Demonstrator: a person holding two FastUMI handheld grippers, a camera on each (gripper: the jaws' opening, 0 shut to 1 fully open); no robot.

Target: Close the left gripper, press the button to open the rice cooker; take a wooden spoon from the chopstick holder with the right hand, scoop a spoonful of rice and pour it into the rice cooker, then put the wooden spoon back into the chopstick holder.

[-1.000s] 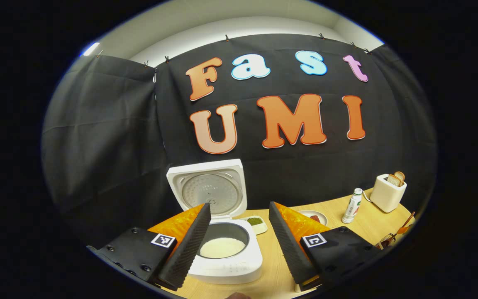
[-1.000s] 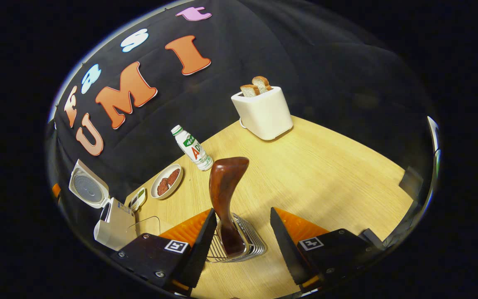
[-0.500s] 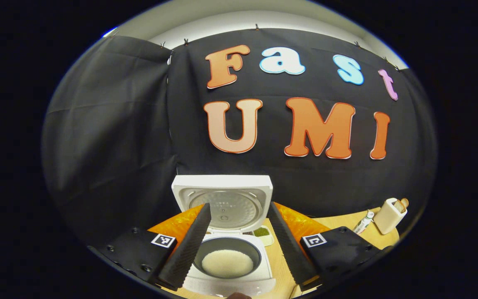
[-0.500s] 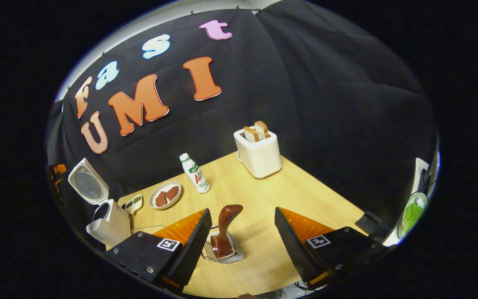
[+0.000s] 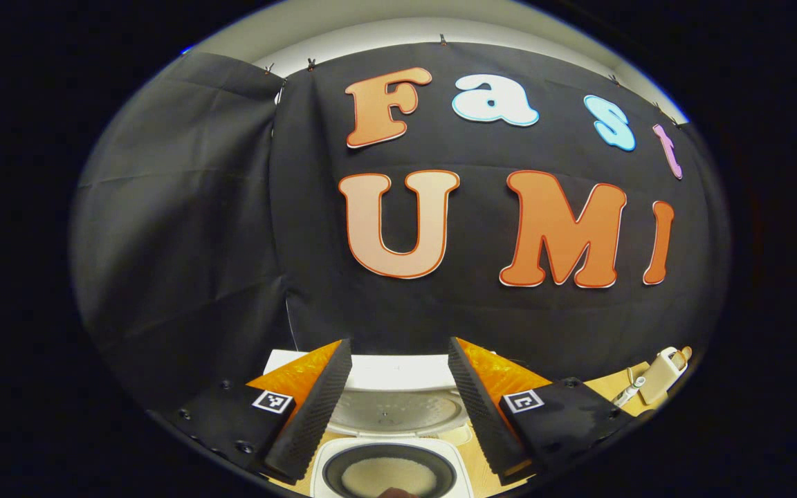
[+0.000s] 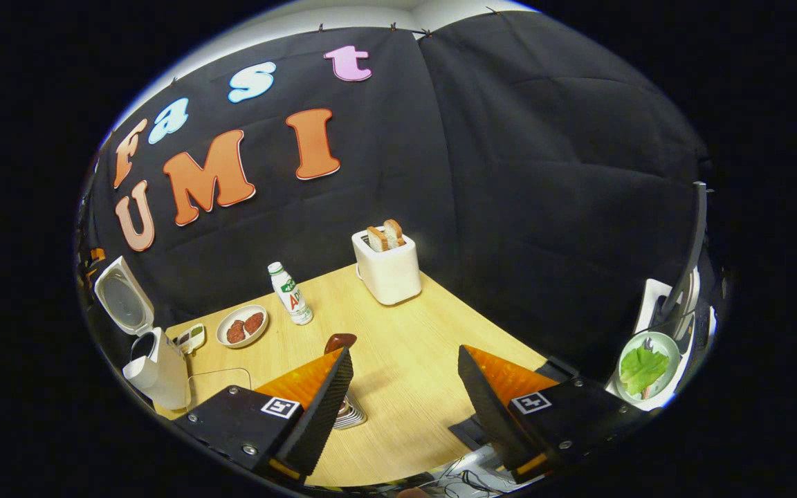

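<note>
**Spoon parked, both tools empty over the bench**

My left tool [image 5: 398, 408] was spread wide with nothing between its ridged fingers, hanging right over the rice cooker [image 5: 388, 467]. Its white lid stood upright and the round dark pot showed pale rice [image 5: 386, 477] inside.

My right tool [image 6: 402, 401] was just as wide apart and gripping nothing, well above the light wood-grain bench [image 6: 405, 360]. Plenty of bare bench ahead of it toward the right edge. The glossy brown wooden spoon [image 6: 340, 342] stood in the wire chopstick holder [image 6: 350, 417], partly hidden behind my left-hand finger. Farther back sat a boxy white toaster [image 6: 386, 268], a small bottle [image 6: 290, 294] and a round plate [image 6: 241, 326].
</note>
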